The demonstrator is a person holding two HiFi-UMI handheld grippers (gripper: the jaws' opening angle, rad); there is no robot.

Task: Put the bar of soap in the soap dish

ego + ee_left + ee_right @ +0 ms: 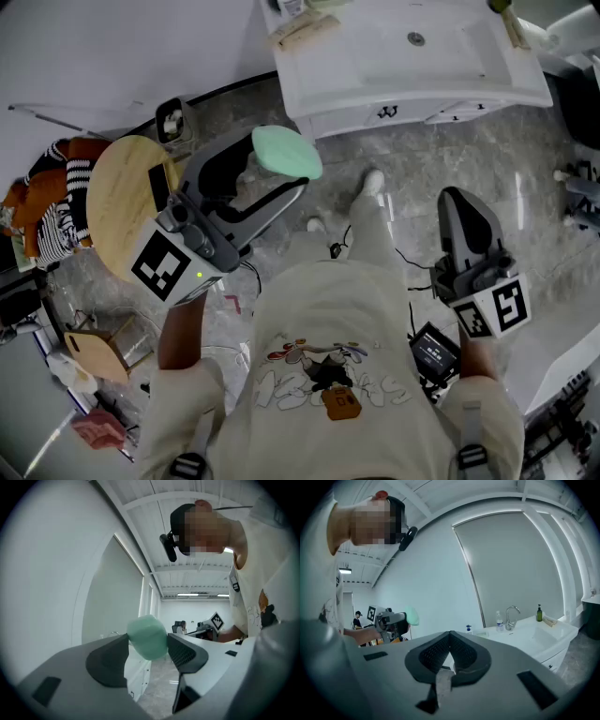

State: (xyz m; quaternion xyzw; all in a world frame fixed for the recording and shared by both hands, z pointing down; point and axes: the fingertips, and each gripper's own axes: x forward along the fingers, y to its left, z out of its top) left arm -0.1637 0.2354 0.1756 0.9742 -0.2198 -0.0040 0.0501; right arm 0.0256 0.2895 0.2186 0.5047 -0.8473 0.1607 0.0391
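The ribbed pads (185,651) of the left gripper (147,645) press on the two sides of the pale green bar of soap (147,637), jaws spread wide round it; the soap sticks out past the tips, in the air above the grey marble floor (450,159) and short of the white washbasin unit (422,92); the right gripper (450,638) has its jaws closed tip to tip with nothing between them, and it is held lower, at the person's right side.

Around: a round wooden tabletop (122,202) lies just beside the left gripper's body, with a striped cloth (56,220) at its far edge; the person's shoe (372,181) stands on the floor between the two grippers; on the basin counter stand a tap (512,616), a clear bottle (499,620) and a dark green pump bottle (539,613).

Open room: bare floor runs between the soap and the front edge of the basin unit; the basin bowl itself shows bare white.
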